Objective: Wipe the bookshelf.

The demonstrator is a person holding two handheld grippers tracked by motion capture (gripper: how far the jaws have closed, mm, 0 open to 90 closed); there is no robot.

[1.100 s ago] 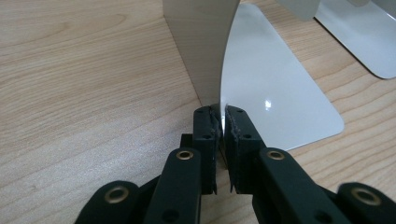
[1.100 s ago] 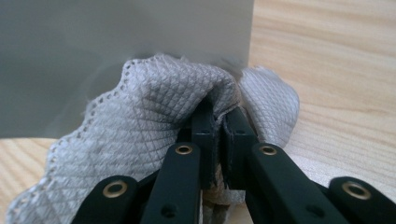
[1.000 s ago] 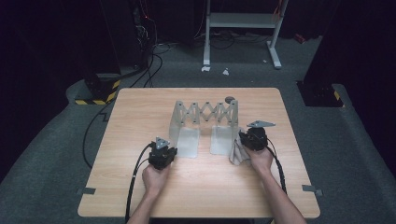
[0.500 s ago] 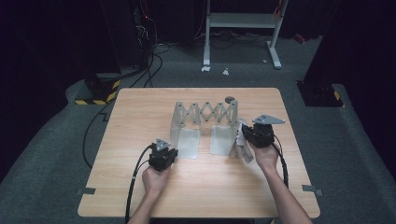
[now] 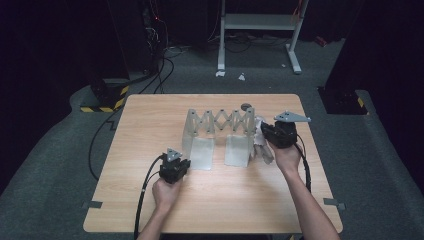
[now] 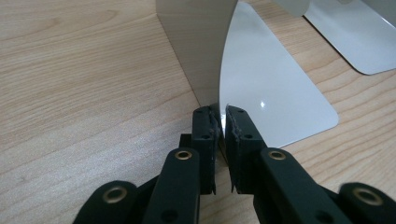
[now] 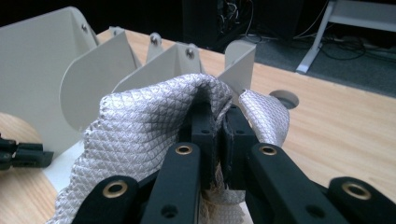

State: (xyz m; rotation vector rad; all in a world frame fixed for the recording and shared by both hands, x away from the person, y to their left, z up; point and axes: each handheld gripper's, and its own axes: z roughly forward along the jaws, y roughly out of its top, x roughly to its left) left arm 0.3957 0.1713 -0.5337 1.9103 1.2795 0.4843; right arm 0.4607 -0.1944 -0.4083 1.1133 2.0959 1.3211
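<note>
While both fingers pinch rack [image 5: 220, 131] and cloth [image 7: 140, 126], wooden table [image 5: 150, 125] fronts dark room.

The silvery, diamond-textured cloth [image 7: 140, 135] is pinched between the jaws of the right gripper [image 7: 219, 121] and drapes over them. The beige metal rack [image 5: 220, 135] stands just left of that gripper; the left gripper [image 6: 220, 122] clamps its near plate.

Bright overhead light on the table [image 5: 150, 125], dark surroundings, slight glare.
</note>
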